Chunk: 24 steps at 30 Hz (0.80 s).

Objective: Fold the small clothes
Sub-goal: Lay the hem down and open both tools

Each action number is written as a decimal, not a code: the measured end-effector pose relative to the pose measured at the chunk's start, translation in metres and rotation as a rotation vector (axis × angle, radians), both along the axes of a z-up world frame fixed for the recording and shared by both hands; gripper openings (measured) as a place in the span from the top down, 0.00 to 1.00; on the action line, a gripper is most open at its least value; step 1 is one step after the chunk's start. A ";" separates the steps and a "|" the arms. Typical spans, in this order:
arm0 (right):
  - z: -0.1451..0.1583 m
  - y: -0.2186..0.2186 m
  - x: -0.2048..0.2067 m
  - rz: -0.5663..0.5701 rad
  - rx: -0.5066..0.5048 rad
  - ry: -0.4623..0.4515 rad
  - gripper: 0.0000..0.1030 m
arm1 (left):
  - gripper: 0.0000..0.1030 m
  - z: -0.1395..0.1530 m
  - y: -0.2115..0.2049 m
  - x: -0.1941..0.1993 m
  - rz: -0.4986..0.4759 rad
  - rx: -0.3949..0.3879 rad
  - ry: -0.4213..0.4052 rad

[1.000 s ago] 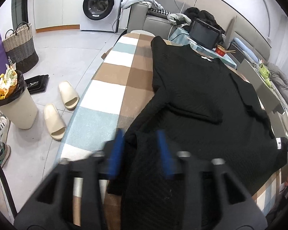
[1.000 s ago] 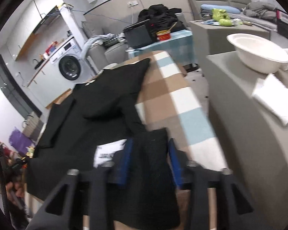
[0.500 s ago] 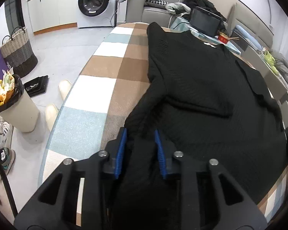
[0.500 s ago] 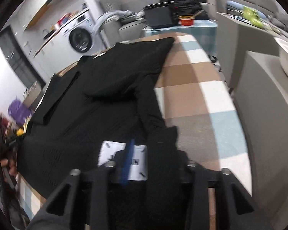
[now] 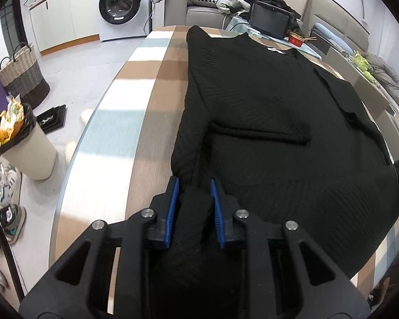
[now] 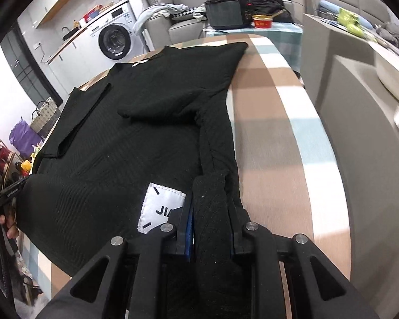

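Observation:
A black knit top (image 5: pixel 266 111) lies spread on the checked table (image 5: pixel 135 111), both sleeves folded in over its body. My left gripper (image 5: pixel 192 186) is shut on the top's near hem corner, black cloth bunched between its blue pads. In the right wrist view the same top (image 6: pixel 135 143) shows a white label (image 6: pixel 161 207) near the hem. My right gripper (image 6: pixel 210 202) is shut on the other hem corner, a thick fold of cloth between its fingers. The left gripper's handle shows at that view's far left edge (image 6: pixel 10 191).
A washing machine (image 5: pixel 119 5), woven basket (image 5: pixel 22 77), full bin (image 5: pixel 26 143) and shoes stand on the floor at left. A sofa with clothes, a dark screen (image 5: pixel 270 24) and a red bowl (image 5: pixel 295 38) lie beyond the table. A grey counter (image 6: pixel 359 122) borders the table's right side.
Both grippers have closed on the hem corners and moved forward over the table, carrying the hem toward the collar. The white label has come into fuller view.

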State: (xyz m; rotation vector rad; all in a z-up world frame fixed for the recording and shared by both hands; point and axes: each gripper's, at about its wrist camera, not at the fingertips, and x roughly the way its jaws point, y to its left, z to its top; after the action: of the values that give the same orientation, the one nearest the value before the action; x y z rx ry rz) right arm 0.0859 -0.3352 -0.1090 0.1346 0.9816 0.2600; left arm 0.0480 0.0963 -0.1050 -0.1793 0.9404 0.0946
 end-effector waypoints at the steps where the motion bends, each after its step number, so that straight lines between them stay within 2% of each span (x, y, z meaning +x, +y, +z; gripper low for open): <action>1: 0.000 -0.001 -0.007 -0.001 -0.003 0.005 0.81 | 0.79 0.001 -0.001 -0.008 0.002 -0.003 0.001; 3: 0.000 -0.003 -0.018 -0.008 -0.002 0.017 0.81 | 0.78 0.001 -0.001 -0.018 0.009 -0.007 -0.001; 5: 0.002 -0.004 -0.025 -0.014 -0.015 0.026 0.76 | 0.72 0.003 0.002 -0.026 0.043 -0.003 -0.003; 8: 0.013 -0.006 -0.023 -0.062 -0.058 0.018 0.60 | 0.55 0.011 0.010 -0.029 0.099 -0.007 -0.022; 11: 0.033 -0.007 -0.018 -0.084 -0.047 -0.047 0.51 | 0.49 0.023 0.010 -0.031 0.094 -0.018 -0.055; 12: 0.042 -0.004 -0.015 -0.091 -0.068 -0.076 0.44 | 0.39 0.028 0.008 -0.031 0.087 -0.014 -0.061; 13: 0.048 -0.001 -0.013 -0.095 -0.085 -0.094 0.36 | 0.34 0.033 0.005 -0.029 0.081 -0.005 -0.070; 15: 0.061 0.009 -0.007 -0.095 -0.116 -0.139 0.27 | 0.20 0.041 0.000 -0.026 0.075 0.008 -0.093; 16: 0.068 0.019 -0.001 -0.077 -0.112 -0.164 0.21 | 0.19 0.044 -0.003 -0.024 0.069 0.008 -0.102; 17: 0.070 0.026 0.004 -0.059 -0.104 -0.172 0.19 | 0.19 0.047 -0.006 -0.023 0.058 0.003 -0.110; 19: 0.073 0.044 0.016 -0.011 -0.087 -0.177 0.17 | 0.11 0.050 -0.010 -0.017 0.041 -0.003 -0.118; 20: 0.071 0.055 0.024 0.022 -0.080 -0.173 0.17 | 0.02 0.051 -0.013 -0.015 0.044 0.001 -0.120; 24: 0.050 0.100 0.049 0.111 -0.074 -0.127 0.17 | 0.01 0.051 -0.017 -0.004 0.045 -0.009 -0.119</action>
State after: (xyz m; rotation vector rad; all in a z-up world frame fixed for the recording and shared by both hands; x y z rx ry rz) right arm 0.1348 -0.2350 -0.0593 -0.0042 0.8718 0.3291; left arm 0.0438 0.0792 -0.0538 -0.2126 0.8185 0.1200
